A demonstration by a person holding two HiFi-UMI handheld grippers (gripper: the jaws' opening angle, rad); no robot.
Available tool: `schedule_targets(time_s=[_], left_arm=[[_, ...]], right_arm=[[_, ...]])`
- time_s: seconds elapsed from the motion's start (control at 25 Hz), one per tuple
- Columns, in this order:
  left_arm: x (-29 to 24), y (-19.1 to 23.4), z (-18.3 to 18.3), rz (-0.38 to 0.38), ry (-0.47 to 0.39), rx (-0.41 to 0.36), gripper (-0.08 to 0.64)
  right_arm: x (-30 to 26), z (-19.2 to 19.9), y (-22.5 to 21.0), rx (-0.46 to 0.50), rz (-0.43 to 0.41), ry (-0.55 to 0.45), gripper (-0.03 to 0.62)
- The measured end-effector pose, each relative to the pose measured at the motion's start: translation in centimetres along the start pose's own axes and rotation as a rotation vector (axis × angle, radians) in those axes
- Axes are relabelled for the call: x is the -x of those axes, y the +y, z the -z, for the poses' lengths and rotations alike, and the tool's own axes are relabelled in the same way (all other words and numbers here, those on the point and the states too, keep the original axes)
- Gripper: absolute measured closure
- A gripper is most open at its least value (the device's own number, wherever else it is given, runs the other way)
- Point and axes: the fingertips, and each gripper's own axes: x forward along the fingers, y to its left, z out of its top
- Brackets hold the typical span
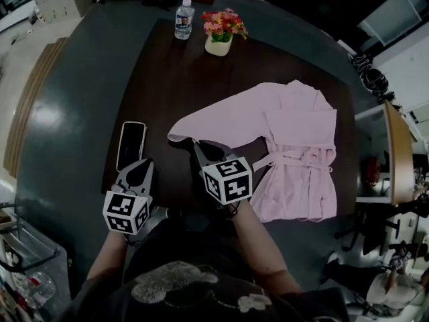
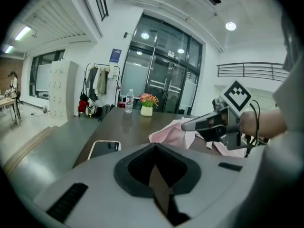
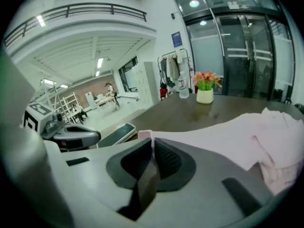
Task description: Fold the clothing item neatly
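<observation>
Right tool (image 3: 153, 141) pinches the pink robe (image 1: 301, 133) by its sleeve; left tool (image 2: 155, 145) is closed, empty.

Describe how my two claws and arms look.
Both the left claw and right claw are grey, tapering to dark ribbed pads, each carrying a white cube with black square markers. A black cable trails by the right one. The dark top has a pale floral print; the forearms are unsleeved.

The garment (image 1: 295, 153) lies on the table's (image 1: 181, 79) right half, with the phone (image 1: 131, 145) to its left. A bottle (image 1: 184, 19) and flowerpot (image 1: 219, 44) stand side by side behind them.
</observation>
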Motion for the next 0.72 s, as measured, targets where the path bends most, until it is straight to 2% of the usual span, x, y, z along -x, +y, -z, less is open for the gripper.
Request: schedule_targets(time_s=[0.2, 0.4, 0.56, 0.72], left_arm=[[-1.5, -2.8, -0.5, 0.003, -0.001, -0.018, 0.551], [-3.6, -7.4, -1.5, 0.006, -0.003, -0.027, 0.551], [-5.9, -12.4, -2.3, 0.016, 0.0, -0.053, 0.551], [-7.7, -17.8, -3.3, 0.022, 0.004, -0.085, 0.551]], right_arm=[[4.9, -2.4, -6.4, -0.064, 0.072, -0.09, 0.581], [10.2, -2.5, -13.4, -0.13, 0.141, -0.158, 0.582], [15.4, -1.3, -20.1, -0.197, 0.212, -0.218, 0.581], [20.8, 2.3, -27.6, -0.316, 0.278, -0.26, 0.583]])
